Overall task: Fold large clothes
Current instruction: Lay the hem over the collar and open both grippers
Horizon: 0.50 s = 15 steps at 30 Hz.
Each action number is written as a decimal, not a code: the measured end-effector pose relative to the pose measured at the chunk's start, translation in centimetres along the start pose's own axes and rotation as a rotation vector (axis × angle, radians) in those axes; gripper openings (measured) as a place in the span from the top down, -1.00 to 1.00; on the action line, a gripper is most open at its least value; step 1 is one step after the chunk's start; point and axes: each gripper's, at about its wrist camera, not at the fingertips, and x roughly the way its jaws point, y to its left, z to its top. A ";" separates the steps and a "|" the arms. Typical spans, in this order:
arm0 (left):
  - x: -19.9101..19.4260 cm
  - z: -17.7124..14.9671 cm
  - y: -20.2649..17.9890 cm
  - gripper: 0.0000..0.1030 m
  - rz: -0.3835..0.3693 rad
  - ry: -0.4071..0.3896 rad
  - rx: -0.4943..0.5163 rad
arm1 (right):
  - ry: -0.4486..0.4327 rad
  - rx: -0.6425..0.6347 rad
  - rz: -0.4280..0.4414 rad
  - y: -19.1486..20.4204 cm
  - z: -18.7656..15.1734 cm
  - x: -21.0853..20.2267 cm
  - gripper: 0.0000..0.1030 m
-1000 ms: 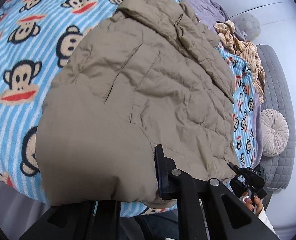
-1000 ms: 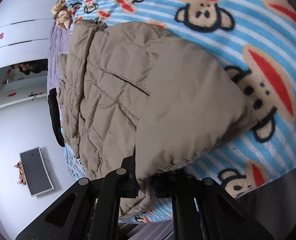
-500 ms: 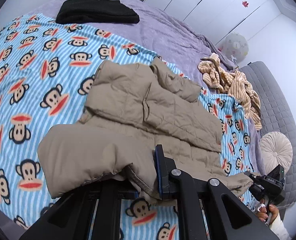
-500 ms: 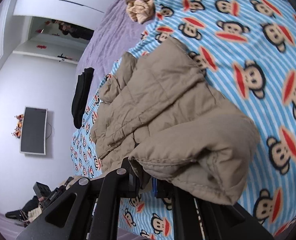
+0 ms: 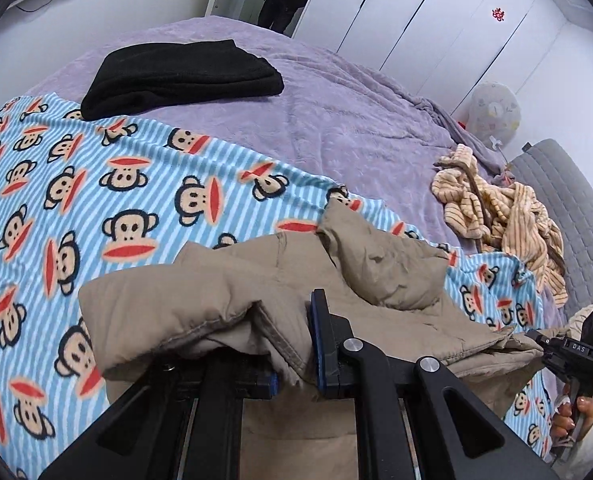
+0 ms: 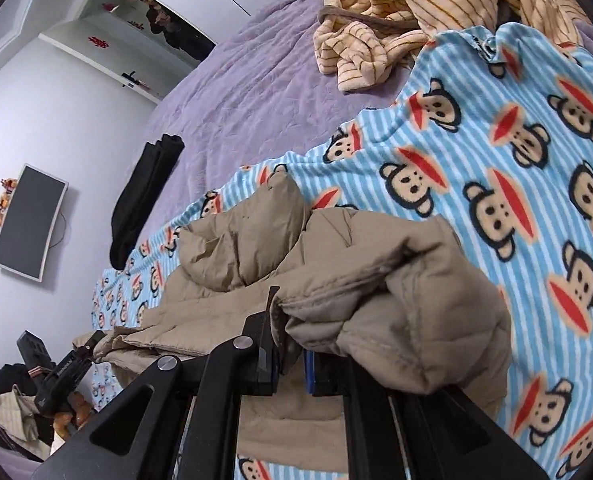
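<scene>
Since 0.5 s ago, both grippers have carried the hem of the tan quilted jacket [image 5: 280, 280] further up and toward the collar end; more purple bedspread [image 5: 336, 120] and wardrobe now show, and less of the flat jacket body.

Jacket (1): lies on the monkey-print blanket [image 5: 96, 200] at the near edge of the bed, long axis running near-to-far in both wrist views, collar end pointing away toward the purple bedspread. Near hem is lifted and bunched, stretched side to side between the 2 grippers.

Left gripper [image 5: 294, 350]: jaws nearly closed w/ a fold of jacket fabric pinched between the blue pads; also seen from the right wrist view [image 6: 92, 344], clamping the far hem corner.

Right gripper [image 6: 288, 356]: jaws close together around a thick roll of jacket hem, which drapes over the right finger; seen from the left wrist view [image 5: 536, 338] at the opposite hem corner, w/ the person's hand [image 5: 572, 412] on its handle.

Other items: 1 folded black garment [image 5: 180, 76] on the bedspread, well apart; 1 crumpled yellow striped garment [image 5: 504, 212] at the blanket's far corner; 1 wall TV [image 6: 28, 224]; 1 grey quilted pad [image 5: 568, 204] beside the bed.
</scene>
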 end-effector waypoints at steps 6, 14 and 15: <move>8.2 0.6 0.5 0.72 0.100 0.063 0.075 | 0.042 0.023 -0.079 -2.1 1.6 7.2 0.81; 14.5 0.2 1.3 0.72 0.136 0.092 0.075 | 0.056 0.044 -0.082 -4.0 2.2 11.9 0.81; 14.9 0.4 1.2 0.71 0.147 0.099 0.080 | 0.058 0.054 -0.078 -4.1 2.4 12.1 0.81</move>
